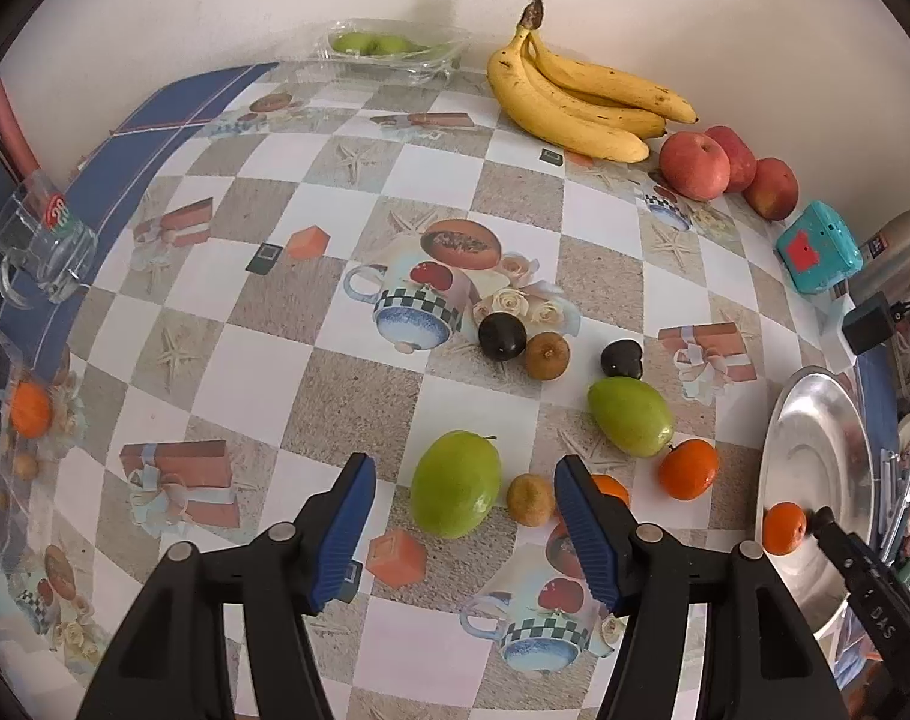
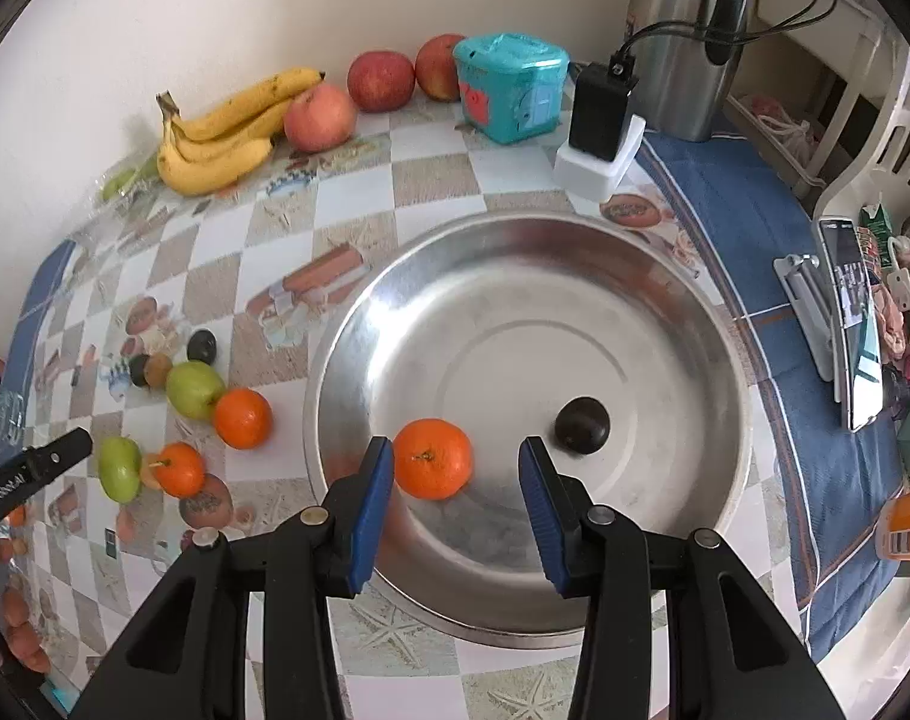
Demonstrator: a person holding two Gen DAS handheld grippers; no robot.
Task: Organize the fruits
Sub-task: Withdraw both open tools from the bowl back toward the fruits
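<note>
In the right wrist view my right gripper (image 2: 455, 468) is open over a steel bowl (image 2: 683, 312). An orange (image 2: 432, 457) lies in the bowl between its fingers, not gripped. A dark plum (image 2: 582, 423) lies in the bowl too. In the left wrist view my left gripper (image 1: 464, 480) is open and empty above the table. A green mango (image 1: 455, 483) and a small brown fruit (image 1: 530, 499) lie between its fingers. Another mango (image 1: 629, 415), oranges (image 1: 688, 468), two dark plums (image 1: 502, 335) and a brown fruit (image 1: 547, 355) lie beyond.
Bananas (image 1: 581, 102) and red apples (image 1: 695, 167) sit by the back wall, with a clear tray of green fruit (image 1: 389, 51). A teal box (image 1: 818, 253), a glass mug (image 1: 41, 240), a kettle (image 2: 683, 30) and a charger (image 2: 602, 120) stand around.
</note>
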